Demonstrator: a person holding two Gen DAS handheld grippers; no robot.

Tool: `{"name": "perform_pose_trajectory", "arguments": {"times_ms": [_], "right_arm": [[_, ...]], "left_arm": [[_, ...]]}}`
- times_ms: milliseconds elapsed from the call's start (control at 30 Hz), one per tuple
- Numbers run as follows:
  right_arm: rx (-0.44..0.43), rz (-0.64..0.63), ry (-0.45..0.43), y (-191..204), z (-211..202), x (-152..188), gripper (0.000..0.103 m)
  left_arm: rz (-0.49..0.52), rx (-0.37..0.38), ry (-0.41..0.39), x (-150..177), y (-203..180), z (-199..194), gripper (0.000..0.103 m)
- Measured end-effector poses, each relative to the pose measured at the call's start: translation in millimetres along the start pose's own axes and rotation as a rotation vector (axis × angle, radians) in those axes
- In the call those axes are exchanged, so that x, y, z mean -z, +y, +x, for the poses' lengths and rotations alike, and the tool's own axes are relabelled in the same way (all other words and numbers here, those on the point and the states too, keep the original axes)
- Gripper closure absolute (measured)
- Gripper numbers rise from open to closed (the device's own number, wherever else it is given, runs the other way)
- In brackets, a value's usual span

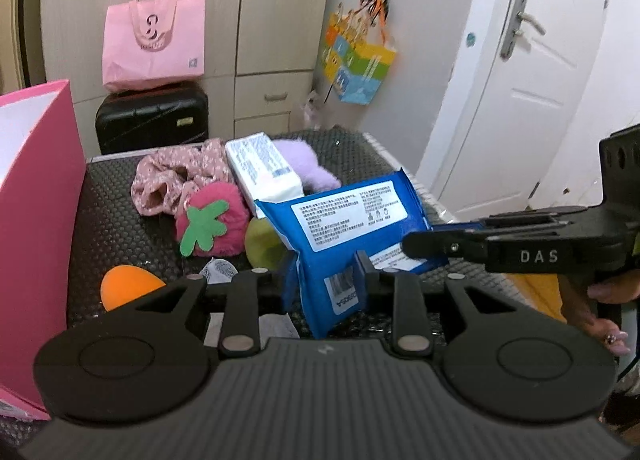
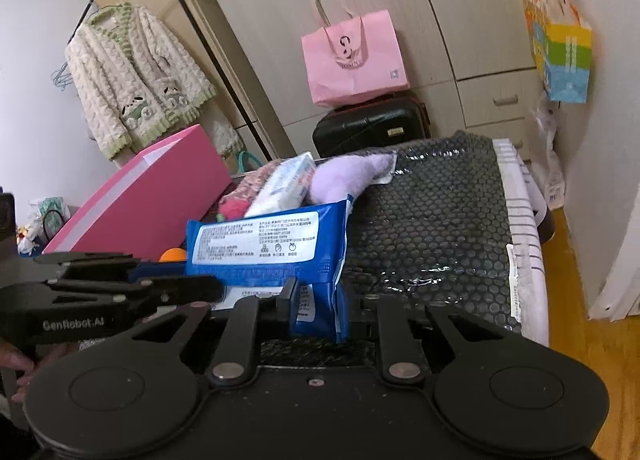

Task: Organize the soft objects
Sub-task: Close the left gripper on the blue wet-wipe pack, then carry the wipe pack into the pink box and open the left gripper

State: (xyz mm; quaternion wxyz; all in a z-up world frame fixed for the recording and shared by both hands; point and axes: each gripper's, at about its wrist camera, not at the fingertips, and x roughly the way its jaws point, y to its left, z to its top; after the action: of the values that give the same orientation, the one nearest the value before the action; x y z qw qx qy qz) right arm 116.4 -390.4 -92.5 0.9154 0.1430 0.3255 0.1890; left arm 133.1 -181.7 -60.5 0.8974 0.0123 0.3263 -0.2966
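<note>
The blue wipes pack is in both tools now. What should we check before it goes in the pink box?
1. Left tool shut on the blue wipes pack: ok.
2. Right tool shut on the pack's other end: ok.
3. Pack lifted off the black bubble mat: cannot tell.
4. Pink box open at the top: ok.
5. Strawberry plush not touching the pack: ok.
6. Room inside the box: cannot tell.
</note>
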Motion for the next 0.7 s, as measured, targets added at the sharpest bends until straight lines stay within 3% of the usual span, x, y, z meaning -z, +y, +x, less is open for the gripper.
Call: {"name": "perform_pose_trajectory", "arguments": {"times_ms": [367,567,700], "right_arm": [[0.013,-0.023,0.013,41,-28,6,0.077],[0.001,-0.021,0.053,62,-34,13,0.076],[-0.028,-0.060,0.093,78,-35,19,0.068]], "left_arm": [[-0.013,0.068,-0.051,9,12,-41,0.073],[-0.026,0.088,0.010,14,21,-57,0.073],[-0.069,0.098,0.079,21,32,-64,0.073]]}}
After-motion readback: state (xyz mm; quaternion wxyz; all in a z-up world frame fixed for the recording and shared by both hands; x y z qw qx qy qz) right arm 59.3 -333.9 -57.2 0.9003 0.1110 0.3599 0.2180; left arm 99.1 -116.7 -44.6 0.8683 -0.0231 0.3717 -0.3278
